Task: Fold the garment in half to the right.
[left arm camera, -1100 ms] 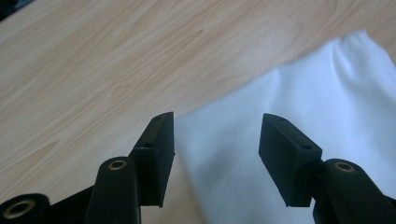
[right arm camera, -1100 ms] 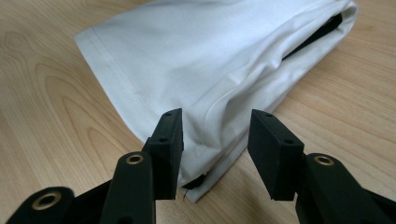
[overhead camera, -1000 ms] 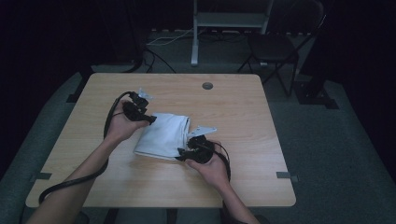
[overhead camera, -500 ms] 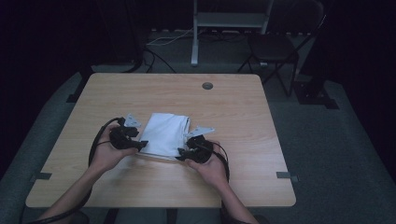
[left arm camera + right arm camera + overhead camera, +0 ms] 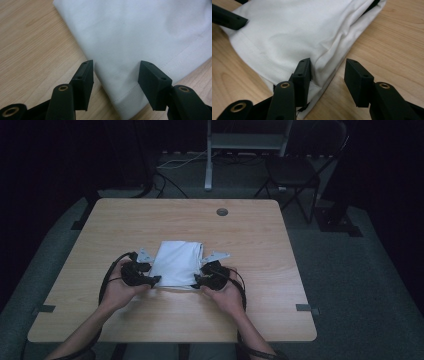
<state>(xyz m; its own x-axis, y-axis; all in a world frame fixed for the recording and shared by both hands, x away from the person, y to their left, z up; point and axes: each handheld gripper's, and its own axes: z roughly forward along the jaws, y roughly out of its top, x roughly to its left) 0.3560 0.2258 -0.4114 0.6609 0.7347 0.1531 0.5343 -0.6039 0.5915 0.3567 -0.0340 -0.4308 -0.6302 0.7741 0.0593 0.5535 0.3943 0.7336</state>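
A folded white cloth [image 5: 177, 262] lies flat on the wooden table [image 5: 260, 245], near the front. My left gripper [image 5: 151, 280] is at its near left corner and my right gripper [image 5: 196, 281] at its near right corner. In the left gripper view the jaws stand open around the hemmed corner of the cloth [image 5: 140, 30], left gripper [image 5: 116, 63]. In the right gripper view the right gripper [image 5: 327, 61] is open over the thick folded edge of the cloth [image 5: 294, 32], one jaw on the fabric and one over bare wood. A jaw of the left gripper [image 5: 227, 18] shows at the cloth's far corner.
A round cable hole [image 5: 222, 212] sits near the table's far edge. Behind the table stand a folding chair [image 5: 295, 172] and a metal frame [image 5: 245, 140], with cables on the floor. Bare wood surrounds the cloth.
My left gripper has come from the cloth's far left corner down to its near left corner. The right gripper has stayed at the near right corner.
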